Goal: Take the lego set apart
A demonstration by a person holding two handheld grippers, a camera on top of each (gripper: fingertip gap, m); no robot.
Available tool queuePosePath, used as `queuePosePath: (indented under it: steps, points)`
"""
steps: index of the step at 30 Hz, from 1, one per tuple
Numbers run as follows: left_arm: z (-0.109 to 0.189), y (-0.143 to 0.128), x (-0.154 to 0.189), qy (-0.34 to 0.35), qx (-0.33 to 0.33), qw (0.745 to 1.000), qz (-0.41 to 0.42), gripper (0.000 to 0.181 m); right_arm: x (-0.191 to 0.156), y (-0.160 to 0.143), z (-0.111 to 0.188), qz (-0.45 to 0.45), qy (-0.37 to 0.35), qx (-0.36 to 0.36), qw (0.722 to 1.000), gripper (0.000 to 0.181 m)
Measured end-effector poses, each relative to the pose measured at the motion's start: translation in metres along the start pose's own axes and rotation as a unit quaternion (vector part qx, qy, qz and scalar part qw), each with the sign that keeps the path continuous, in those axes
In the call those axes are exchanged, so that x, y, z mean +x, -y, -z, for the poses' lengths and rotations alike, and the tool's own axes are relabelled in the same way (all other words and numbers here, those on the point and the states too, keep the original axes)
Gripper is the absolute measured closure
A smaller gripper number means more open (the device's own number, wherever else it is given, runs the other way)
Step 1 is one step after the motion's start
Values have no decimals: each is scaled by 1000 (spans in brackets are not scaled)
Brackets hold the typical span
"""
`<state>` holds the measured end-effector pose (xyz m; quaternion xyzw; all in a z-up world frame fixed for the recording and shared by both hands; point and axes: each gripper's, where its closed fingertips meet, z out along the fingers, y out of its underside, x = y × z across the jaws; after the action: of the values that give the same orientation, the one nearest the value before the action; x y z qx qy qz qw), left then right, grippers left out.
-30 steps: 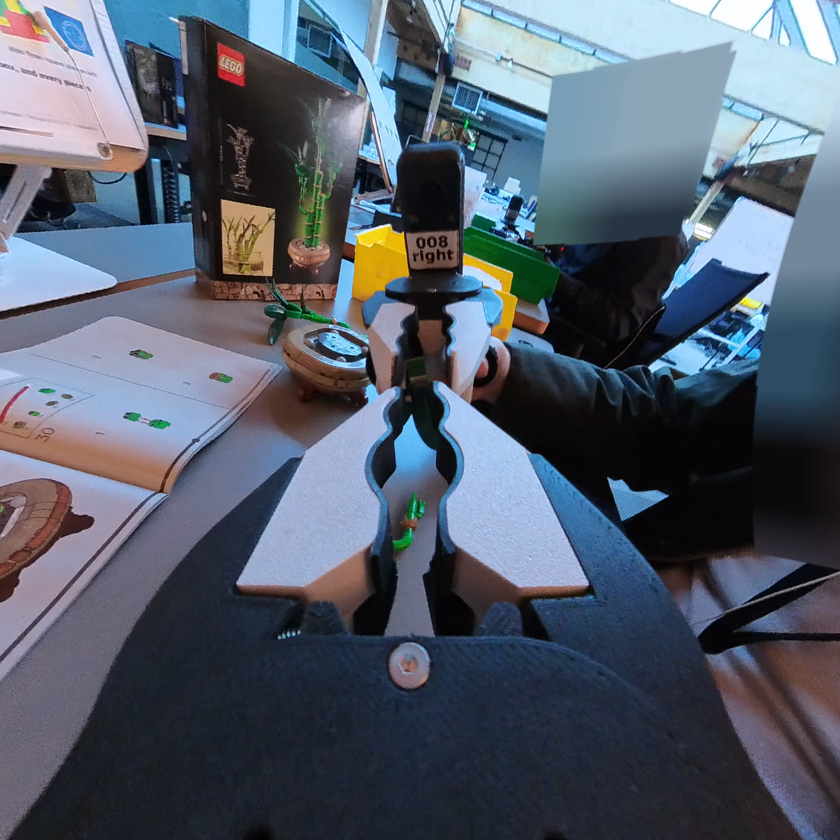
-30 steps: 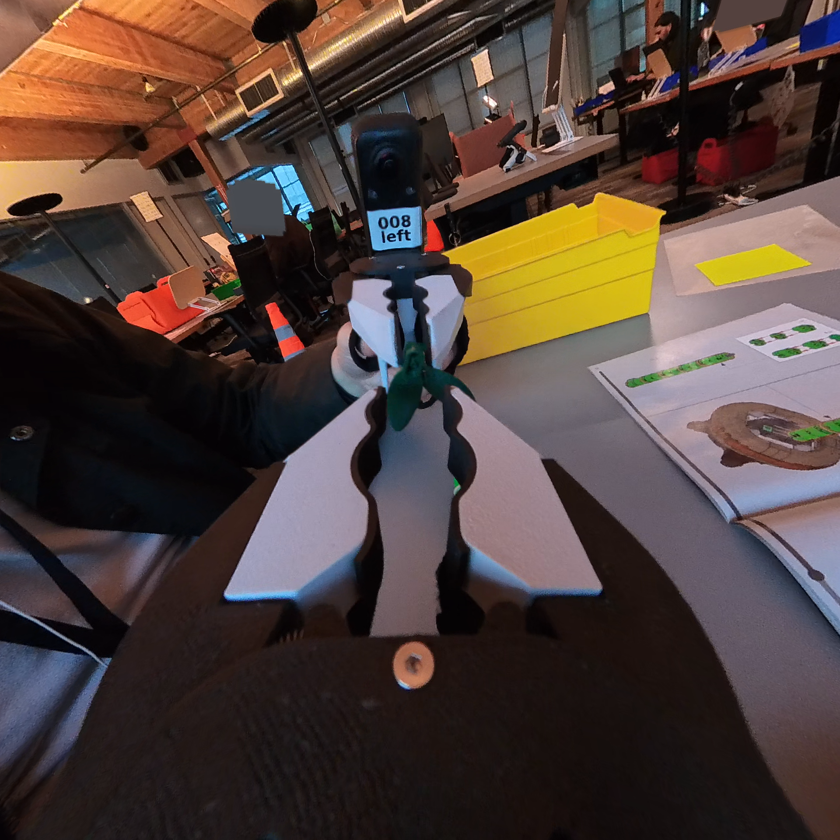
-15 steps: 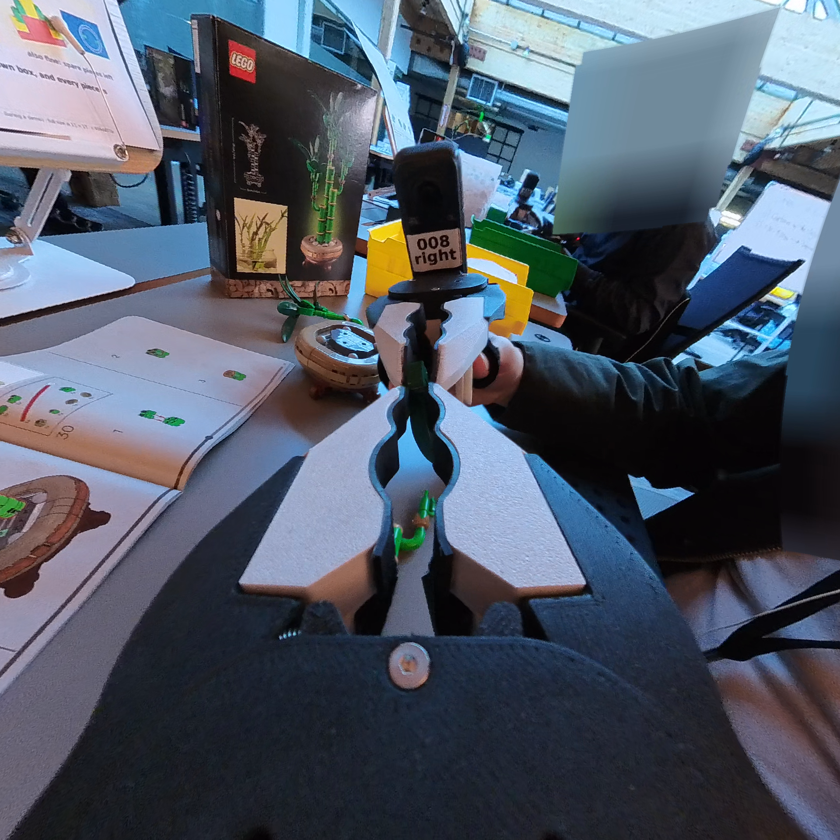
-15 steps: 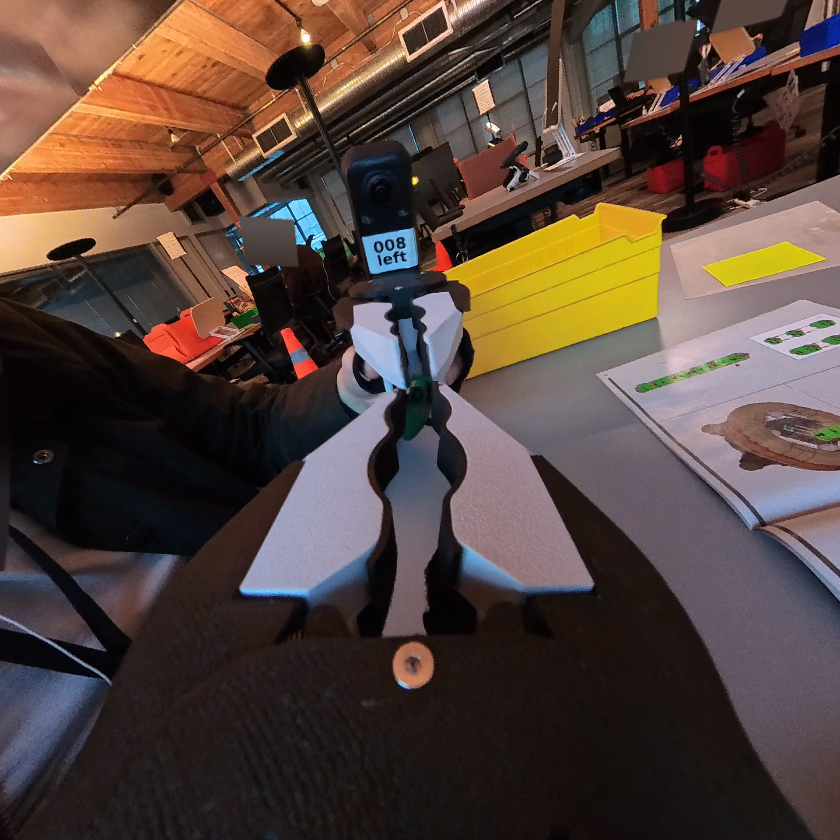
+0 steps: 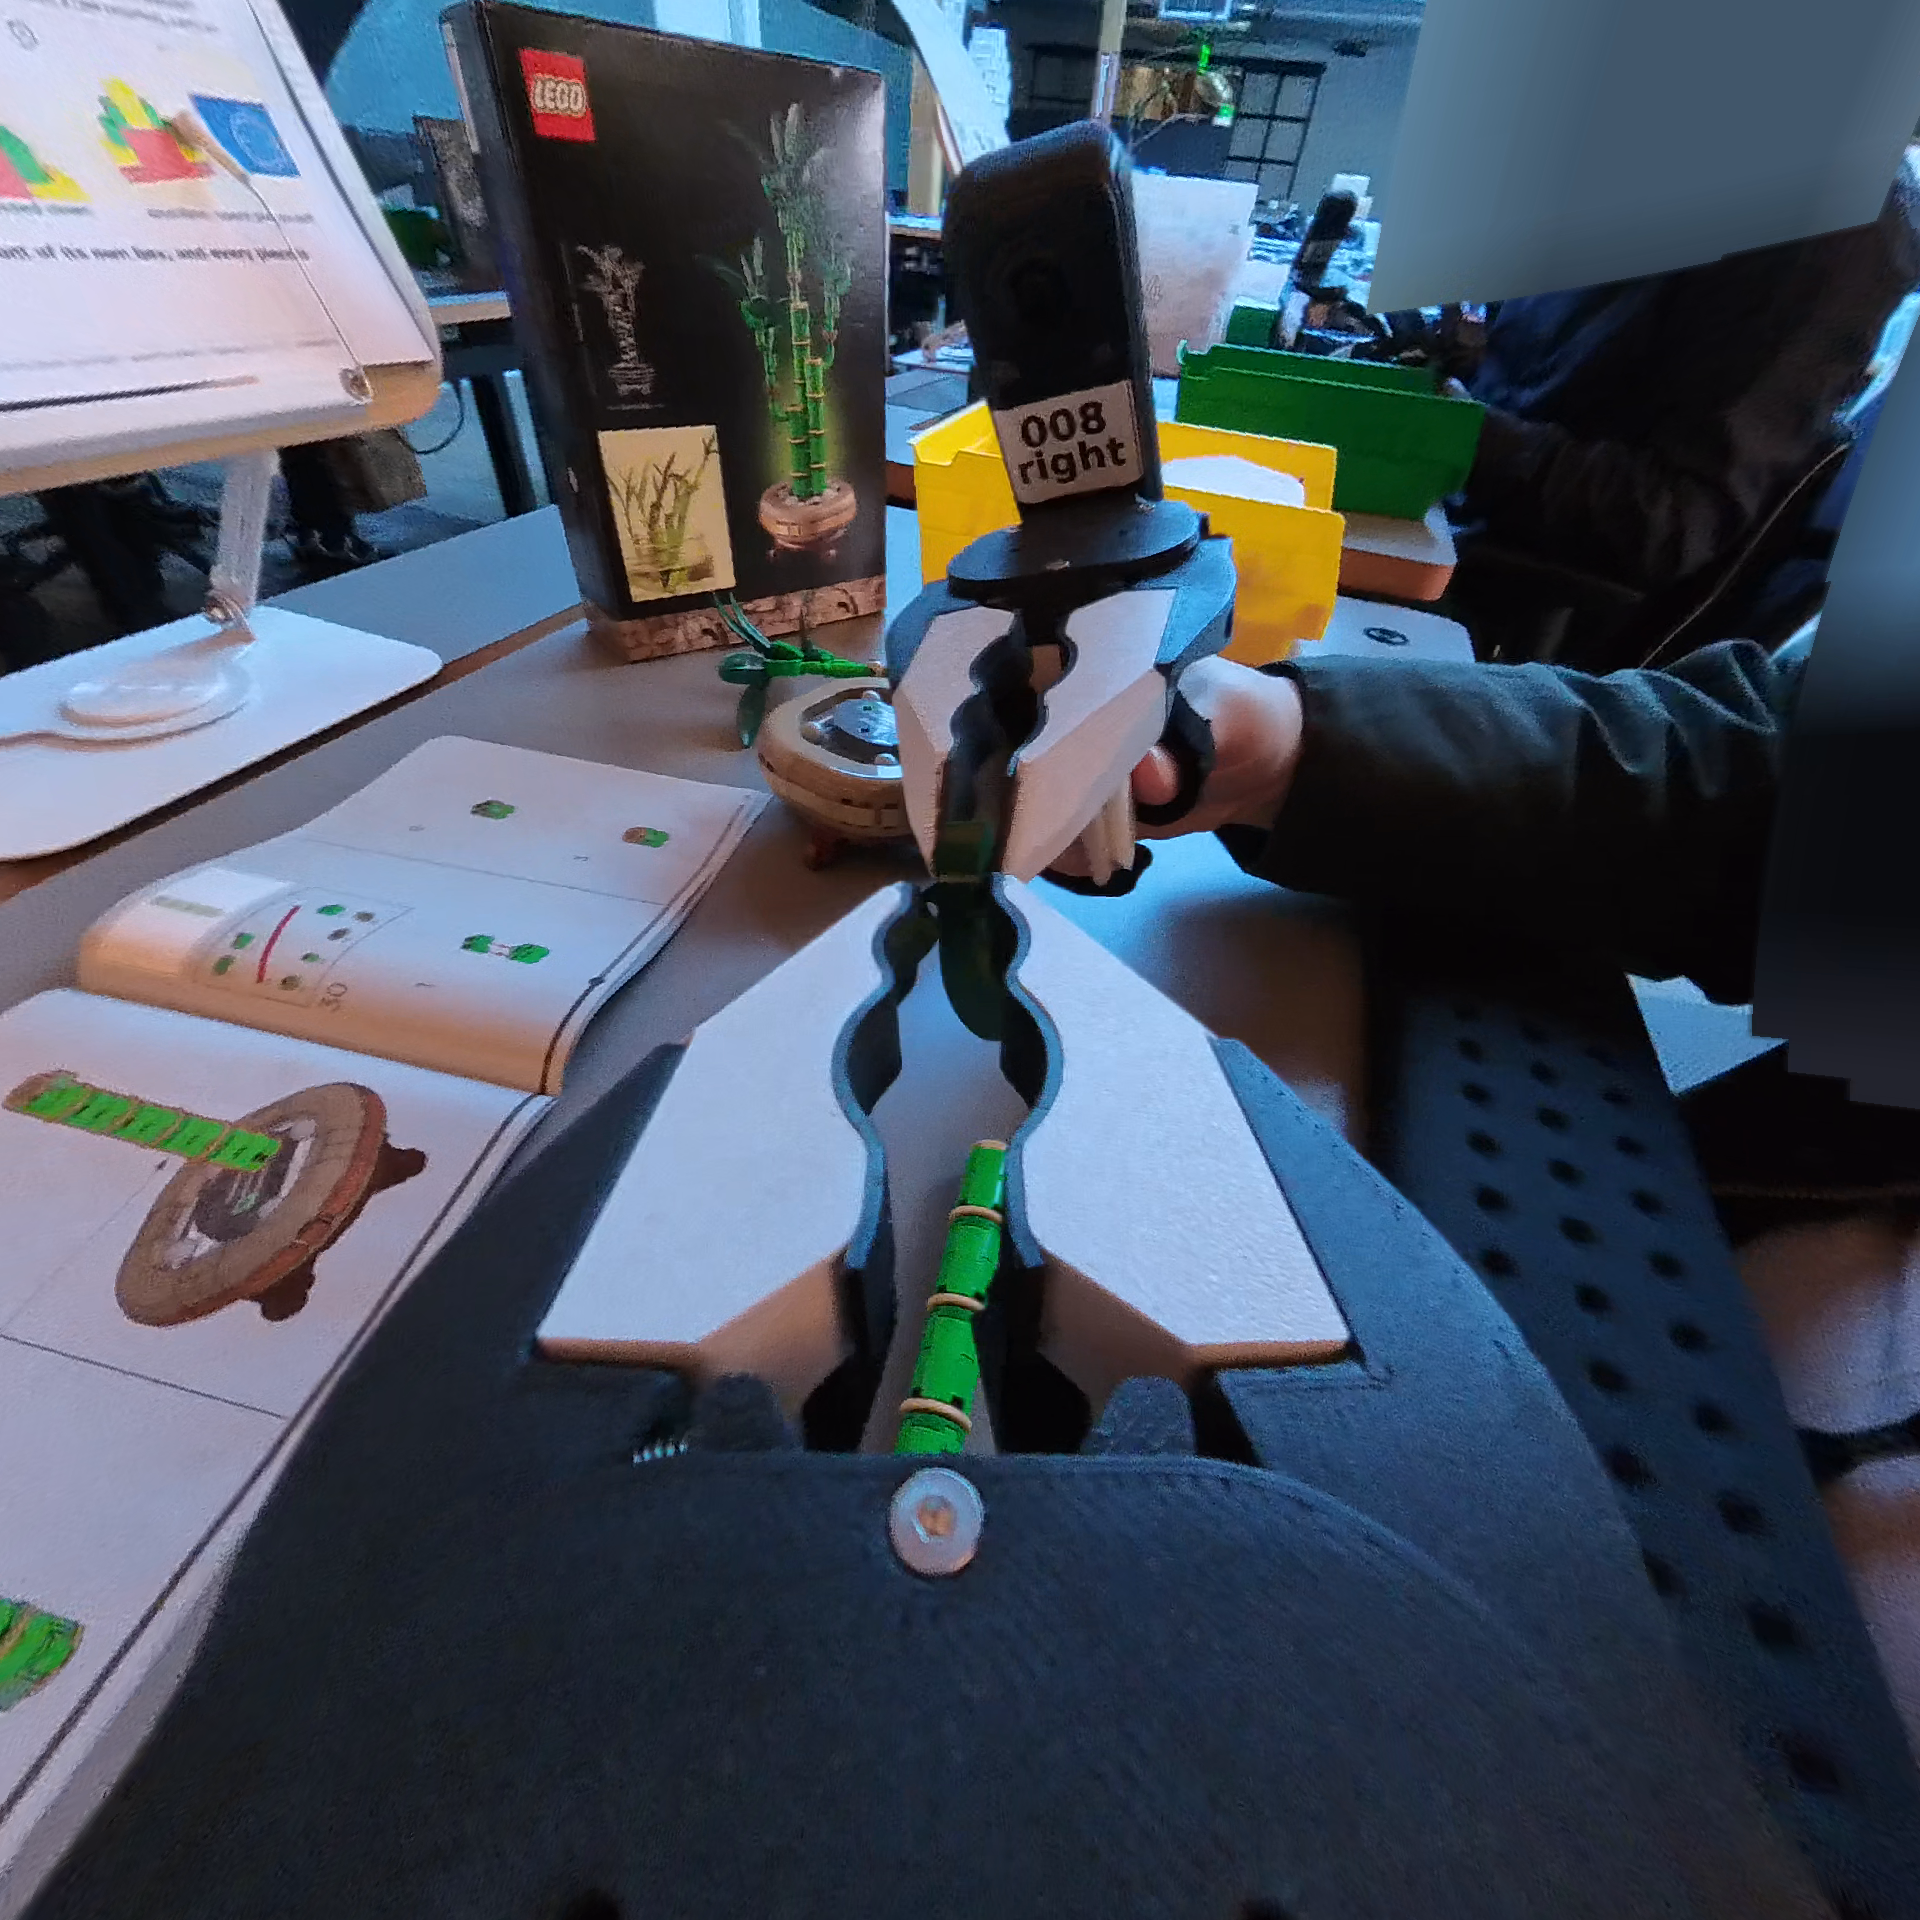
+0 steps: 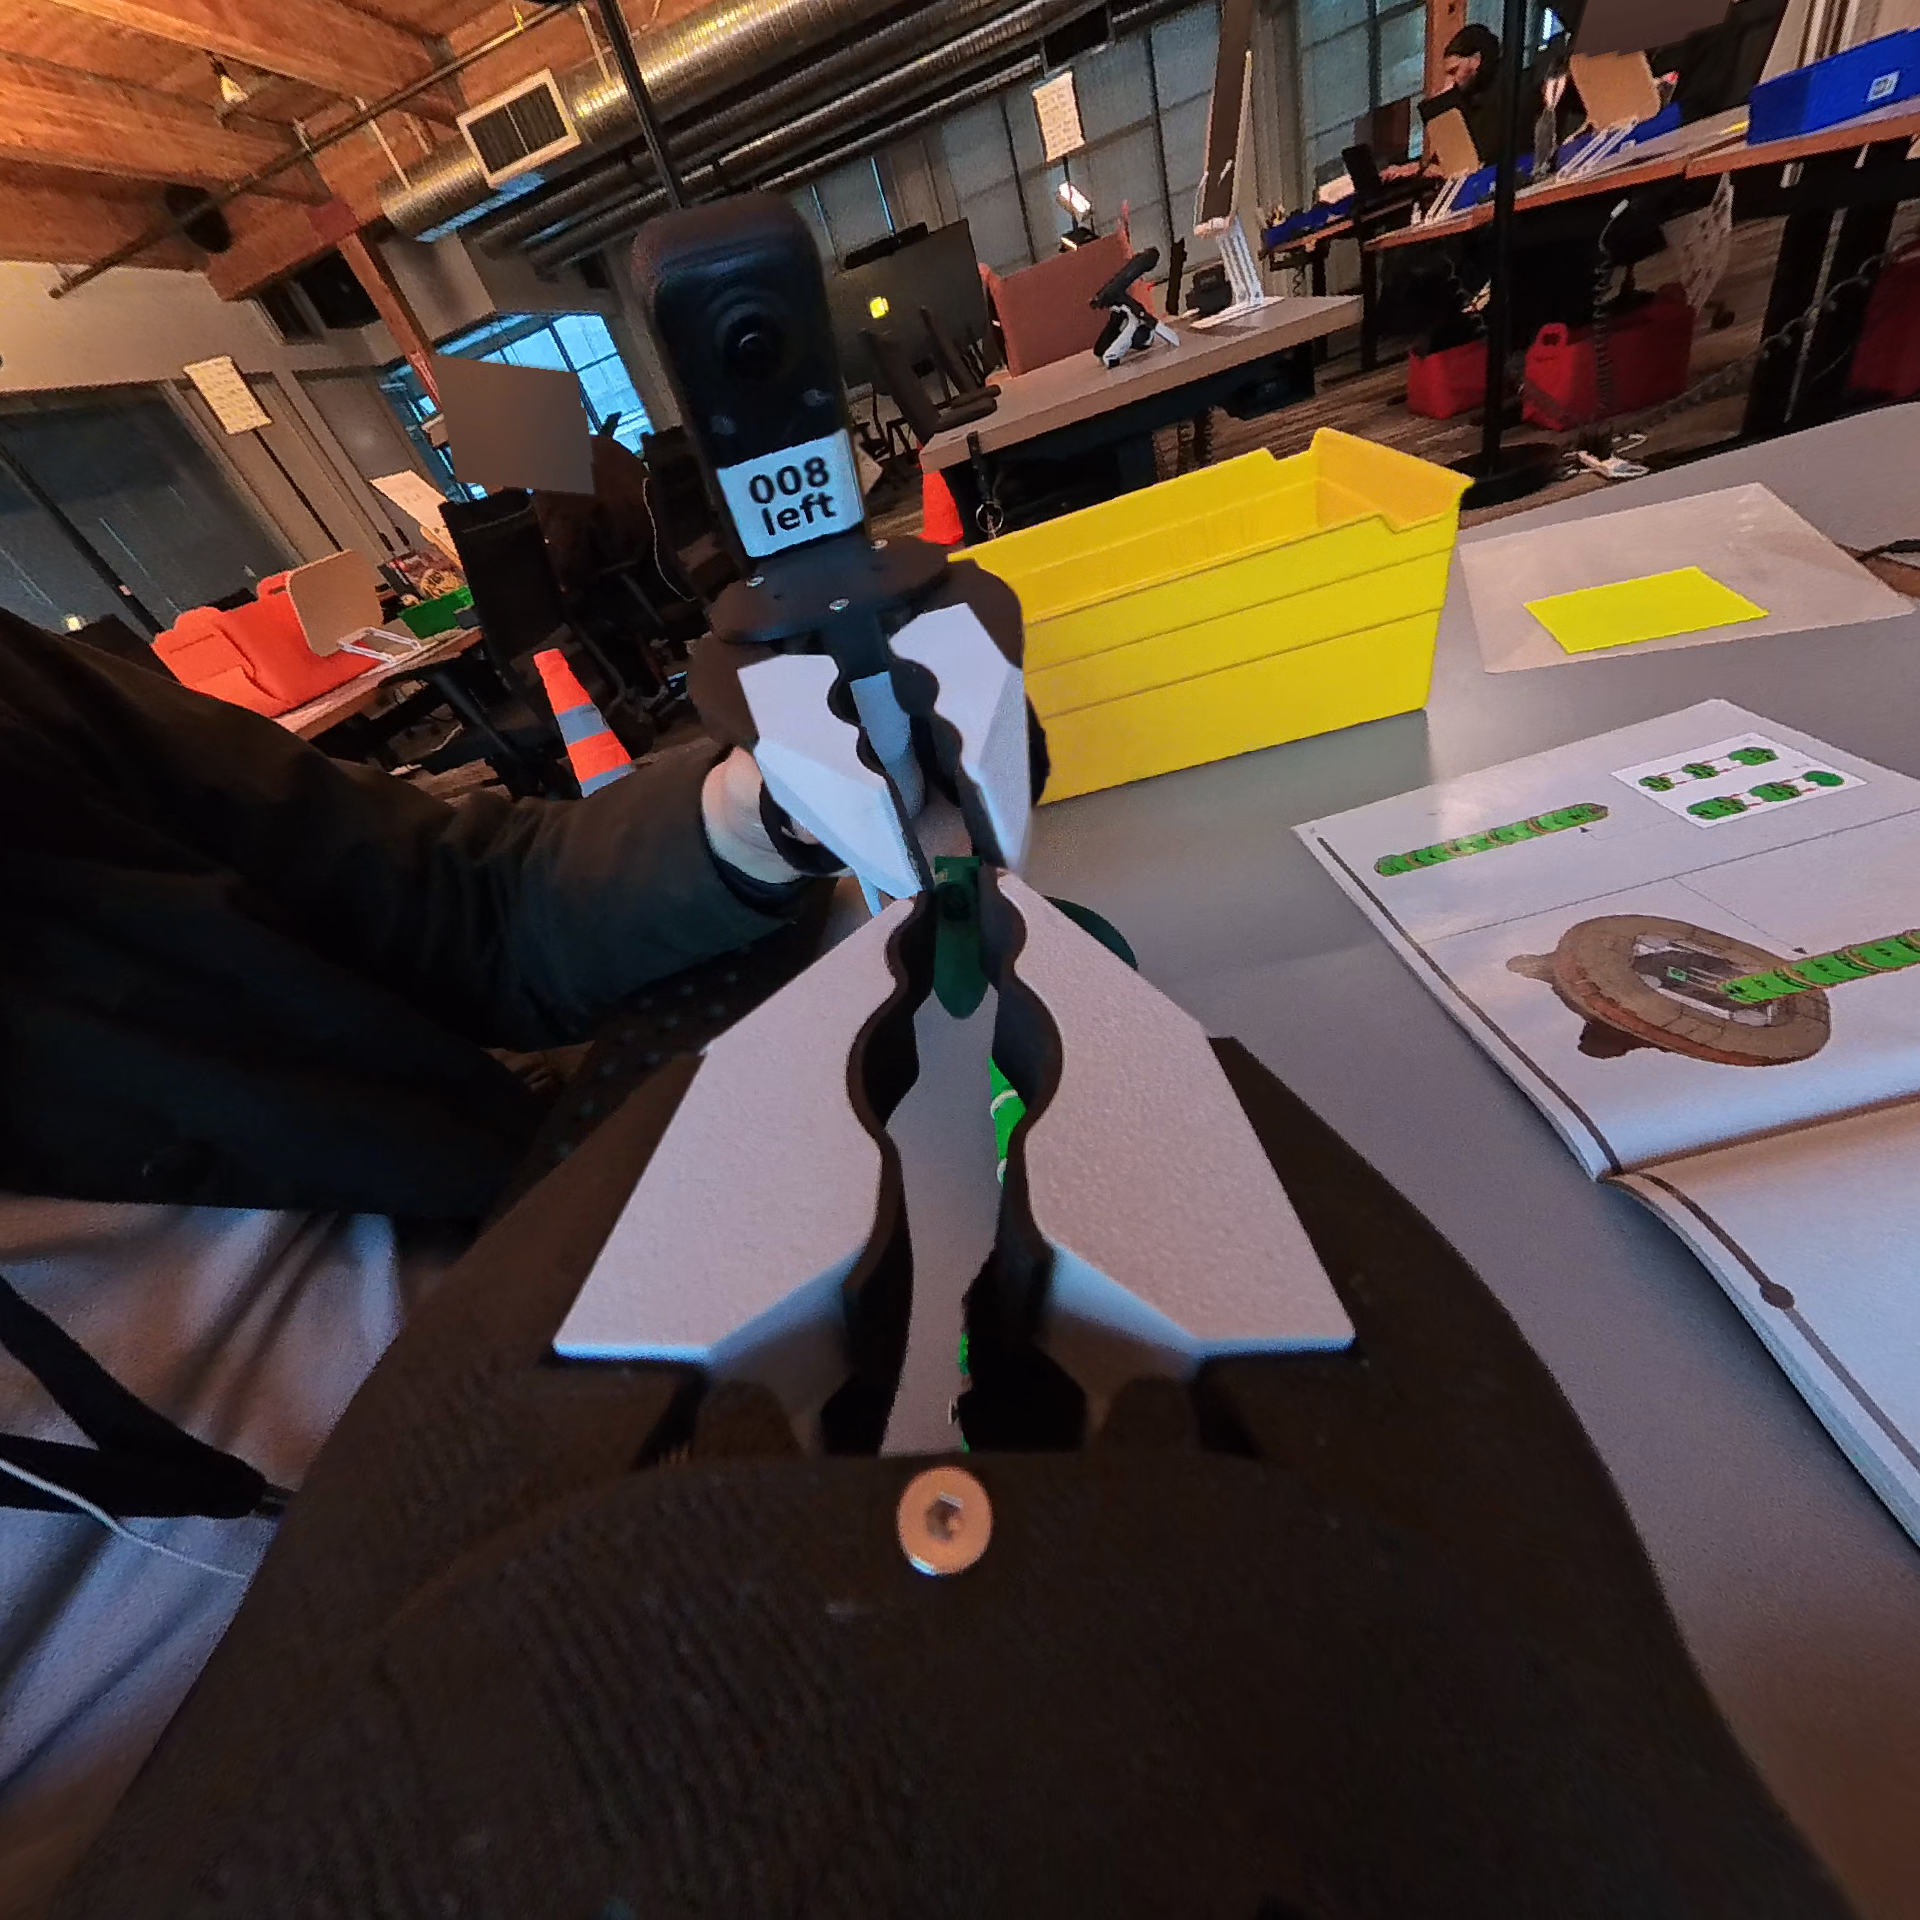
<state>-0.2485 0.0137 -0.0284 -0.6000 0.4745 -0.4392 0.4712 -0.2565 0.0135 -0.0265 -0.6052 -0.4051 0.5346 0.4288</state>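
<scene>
**Leaf piece pinched between two hand-held grippers above the tabletop**

At the centre of both wrist views, a dark green leaf piece (image 5: 971, 966) is gripped from opposite sides. The left hand-held gripper (image 5: 956, 899) is closed onto it at the fingertips, and the right hand-held gripper (image 6: 951, 904) is closed onto the same piece from the far side, tip to tip. A bright green bamboo stalk (image 5: 951, 1299) with tan rings is seen in the lower middle of the left wrist view, running down between the left gripper's fingers; whether it is joined to the leaf cannot be told.

A yellow bin (image 6: 1236, 613) is seen in the upper right of the right wrist view, standing on the grey tabletop (image 6: 1299, 1039); nothing can be made out in the visible part of its inside. In the left wrist view a green bin (image 5: 1330, 426) is seen behind it, its contents hidden.

A round tan pot base (image 5: 831, 758) stands at mid-frame, with loose green leaves (image 5: 774, 665) just behind it and the set's dark box (image 5: 686, 343) upright beyond. An open instruction booklet (image 5: 416, 935) lies at the left.
</scene>
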Motion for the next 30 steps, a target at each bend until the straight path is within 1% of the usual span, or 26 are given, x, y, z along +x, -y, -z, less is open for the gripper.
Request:
queuePosePath:
  steps: [3, 7, 12, 15, 16, 18, 20, 22, 25, 27, 30]
  points:
    - [1, 3, 4, -8, 7, 1000, -16, 170, -5, 2, 0, 4, 13, 7, 1000, 175]
    - [3, 8, 11, -39, 24, 999, 6, 170, -13, 5, 0, 11, 36, 18, 999, 174]
    - [4, 2, 19, -66, 3, 998, 0, 171, -20, -2, 0, 55, 51, 0, 997, 174]
    - [5, 4, 27, -90, 10, 996, -1, 171, -28, -2, 1, 84, 66, -3, 994, 174]
    - [6, 5, 29, -99, 13, 995, 3, 170, -30, -2, 1, 91, 71, -5, 993, 174]
    - [6, 5, 33, -118, 14, 993, 17, 163, -31, -3, 3, 101, 71, -9, 992, 174]
    - [6, 4, 35, -126, 11, 992, 24, 164, -32, -4, 3, 101, 78, -10, 992, 174]
    - [5, 1, 33, -120, 5, 993, 15, 170, -33, -6, 2, 96, 84, -13, 992, 174]
    - [5, 1, 30, -104, 2, 995, 1, 172, -29, -5, 1, 90, 76, -8, 993, 174]
    - [6, 4, 28, -83, 8, 996, -31, 176, -25, -2, 1, 85, 65, 3, 994, 174]
    - [6, 7, 29, -61, 16, 995, -79, 175, -26, 2, 1, 94, 62, 13, 994, 173]
